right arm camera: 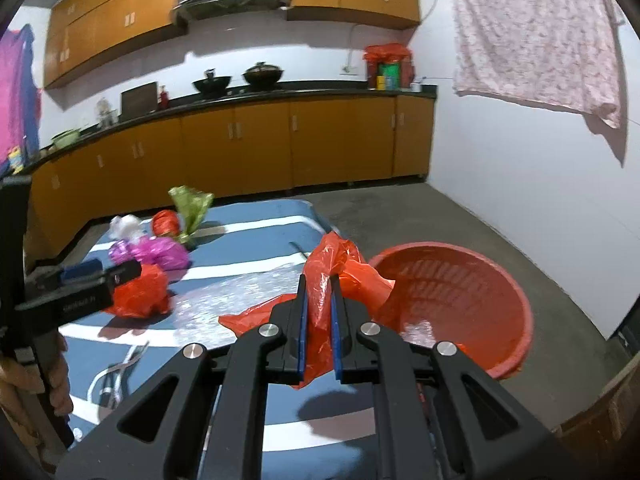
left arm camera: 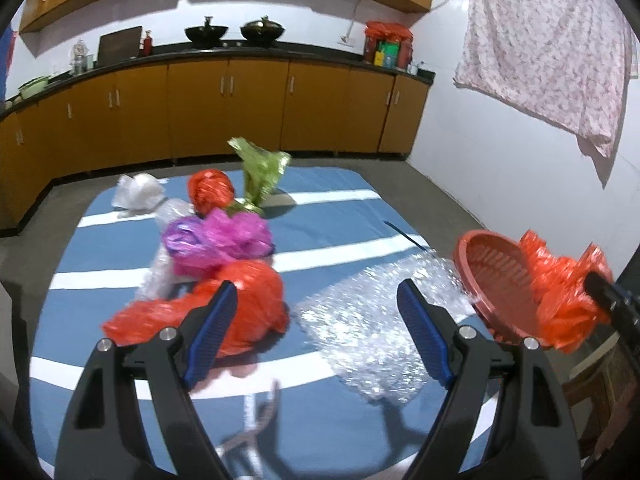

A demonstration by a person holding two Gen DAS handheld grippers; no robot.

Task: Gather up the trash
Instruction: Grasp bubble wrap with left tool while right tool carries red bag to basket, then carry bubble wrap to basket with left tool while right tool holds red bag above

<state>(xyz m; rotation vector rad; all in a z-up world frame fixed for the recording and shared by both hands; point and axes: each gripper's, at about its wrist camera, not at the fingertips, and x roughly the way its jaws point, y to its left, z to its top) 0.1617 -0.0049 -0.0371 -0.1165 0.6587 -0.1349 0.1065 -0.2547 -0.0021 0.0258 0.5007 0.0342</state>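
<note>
My right gripper [right arm camera: 319, 292] is shut on a crumpled red plastic bag [right arm camera: 334, 268] and holds it just left of the red plastic basket [right arm camera: 512, 300], which sits at the table's right edge. In the left wrist view the same bag [left arm camera: 560, 296] hangs in front of the basket [left arm camera: 492, 276]. My left gripper [left arm camera: 316, 308] is open and empty above the blue striped tablecloth [left arm camera: 320, 208], between another red bag [left arm camera: 248, 304] and a sheet of bubble wrap [left arm camera: 380, 320].
Further back lie a pink and purple bag [left arm camera: 216, 240], a small red bundle [left arm camera: 210, 192], a green wrapper [left arm camera: 262, 172] and a clear bag [left arm camera: 138, 192]. Metal scissors [right arm camera: 120, 368] lie near the front edge. Orange kitchen cabinets [left arm camera: 256, 108] stand behind.
</note>
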